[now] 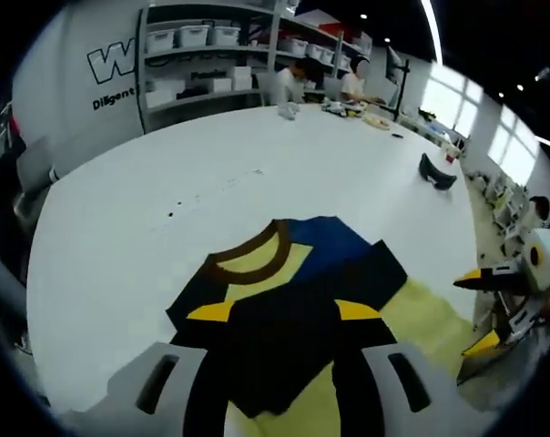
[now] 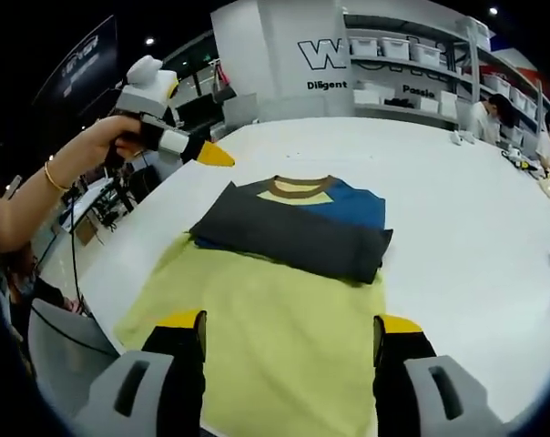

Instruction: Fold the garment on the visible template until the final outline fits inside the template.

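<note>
Readable text is on the far white wall point(image 2: 284, 55) only. Right gripper view: large outlined letters "W" plus a partly cut second character, cut off by the shelving point(image 2: 412, 64); smaller dark line underneath reads "Diligent", remainder hidden. Left gripper view: same wall point(image 1: 93, 82) shows outlined "W" and "Diligent" below, again cut by the shelf. Labels on the shelf bins are too small to read.

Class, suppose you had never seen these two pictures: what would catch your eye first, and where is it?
First, the dark folded garment with its brown collar, lying across the far end of the yellow template on the white table. Next, the left gripper, held in a hand above the table's left edge, its yellow-tipped jaws empty.
</note>
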A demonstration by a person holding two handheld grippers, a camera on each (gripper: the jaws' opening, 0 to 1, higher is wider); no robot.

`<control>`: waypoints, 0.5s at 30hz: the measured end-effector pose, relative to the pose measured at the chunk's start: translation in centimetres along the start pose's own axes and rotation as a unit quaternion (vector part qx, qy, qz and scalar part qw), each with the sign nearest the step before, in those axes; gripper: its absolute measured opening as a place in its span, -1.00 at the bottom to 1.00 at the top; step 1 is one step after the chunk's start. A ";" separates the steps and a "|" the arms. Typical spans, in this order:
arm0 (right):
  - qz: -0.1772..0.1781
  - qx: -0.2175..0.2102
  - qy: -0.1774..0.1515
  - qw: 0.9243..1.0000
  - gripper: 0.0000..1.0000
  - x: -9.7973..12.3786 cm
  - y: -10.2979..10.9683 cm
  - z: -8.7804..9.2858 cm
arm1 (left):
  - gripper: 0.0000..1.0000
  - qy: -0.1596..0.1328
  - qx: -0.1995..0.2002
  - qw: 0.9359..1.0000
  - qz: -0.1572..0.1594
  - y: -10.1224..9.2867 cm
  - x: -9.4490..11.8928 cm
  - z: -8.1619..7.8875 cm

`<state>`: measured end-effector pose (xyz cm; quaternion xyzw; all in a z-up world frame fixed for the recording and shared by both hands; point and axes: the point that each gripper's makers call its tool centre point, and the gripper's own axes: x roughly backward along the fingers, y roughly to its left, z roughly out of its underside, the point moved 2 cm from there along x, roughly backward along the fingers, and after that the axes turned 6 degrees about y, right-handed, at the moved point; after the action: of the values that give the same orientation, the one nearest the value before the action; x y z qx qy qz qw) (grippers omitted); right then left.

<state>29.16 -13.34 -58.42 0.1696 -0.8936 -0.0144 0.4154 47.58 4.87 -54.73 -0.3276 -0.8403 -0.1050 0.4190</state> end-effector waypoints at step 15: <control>-0.010 0.007 -0.022 1.000 0.42 -1.1 3.1 -1.4 | -0.26 0.015 0.021 0.999 -0.026 6.1 -0.5 2.9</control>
<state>29.99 -9.92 -57.78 0.1809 -0.9007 -0.0161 0.3947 49.84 10.56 -57.56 -0.2953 -0.8439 -0.1028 0.4360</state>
